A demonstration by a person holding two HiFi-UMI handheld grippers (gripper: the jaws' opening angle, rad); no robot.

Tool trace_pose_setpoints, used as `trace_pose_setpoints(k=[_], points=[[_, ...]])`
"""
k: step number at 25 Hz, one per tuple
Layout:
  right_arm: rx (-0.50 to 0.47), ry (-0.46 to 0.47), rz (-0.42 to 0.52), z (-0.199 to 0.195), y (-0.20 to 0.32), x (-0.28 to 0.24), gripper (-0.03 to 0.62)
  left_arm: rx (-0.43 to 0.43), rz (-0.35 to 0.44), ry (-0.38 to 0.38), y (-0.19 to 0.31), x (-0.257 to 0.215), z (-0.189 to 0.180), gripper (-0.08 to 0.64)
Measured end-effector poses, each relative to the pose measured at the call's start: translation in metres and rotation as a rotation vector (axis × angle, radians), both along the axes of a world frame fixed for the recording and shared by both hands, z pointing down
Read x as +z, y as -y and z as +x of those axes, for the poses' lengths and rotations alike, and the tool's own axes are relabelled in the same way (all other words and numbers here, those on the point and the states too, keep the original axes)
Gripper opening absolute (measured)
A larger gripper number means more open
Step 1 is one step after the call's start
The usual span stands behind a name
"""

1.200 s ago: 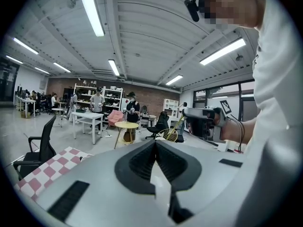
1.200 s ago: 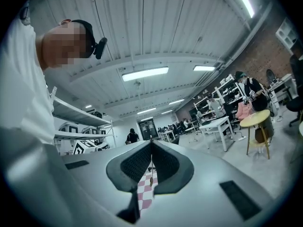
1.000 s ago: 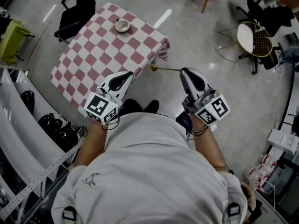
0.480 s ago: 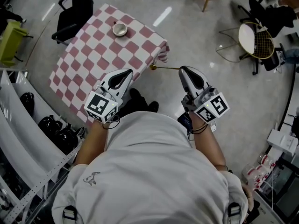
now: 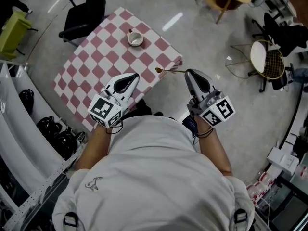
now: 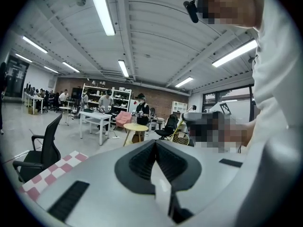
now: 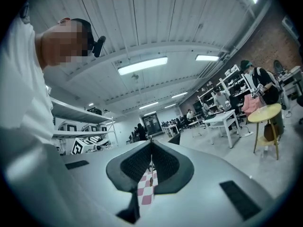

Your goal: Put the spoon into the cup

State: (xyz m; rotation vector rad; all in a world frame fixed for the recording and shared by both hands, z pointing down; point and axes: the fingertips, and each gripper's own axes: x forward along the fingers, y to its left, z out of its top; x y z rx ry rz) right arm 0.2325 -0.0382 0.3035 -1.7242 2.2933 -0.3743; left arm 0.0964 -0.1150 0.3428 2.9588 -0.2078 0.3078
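Your left gripper [image 5: 133, 76] has its fingers shut on nothing, near the checked worktop [image 5: 96, 59]. The cup [image 5: 135, 38] stands ahead-left of the spoon [image 5: 168, 71], well apart. Your right gripper [image 5: 188, 72] pinches the spoon's handle, bowl pointing left.

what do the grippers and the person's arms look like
Both the left gripper and right gripper are white, tapered shells with black ribbed pads. Each carries a cube with black-and-white square markers at its rear. Thin black cables loop at the wrists. The person wears a light short-sleeved shirt.
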Motion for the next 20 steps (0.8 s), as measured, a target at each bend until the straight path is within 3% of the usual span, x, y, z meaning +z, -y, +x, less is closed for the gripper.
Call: trace_pose_setpoints(k=[7, 20], points=[[-0.053, 0.002, -0.012, -0.017, 0.064, -0.004, 0.034, -0.032, -0.006, 0.003, 0.043, -0.004, -0.027, 0.014], [-0.242, -0.015, -0.042, -0.03, 0.164, 0.011, 0.034, -0.211, -0.04, 0.022, 0.106, 0.022, -0.048, 0.014]])
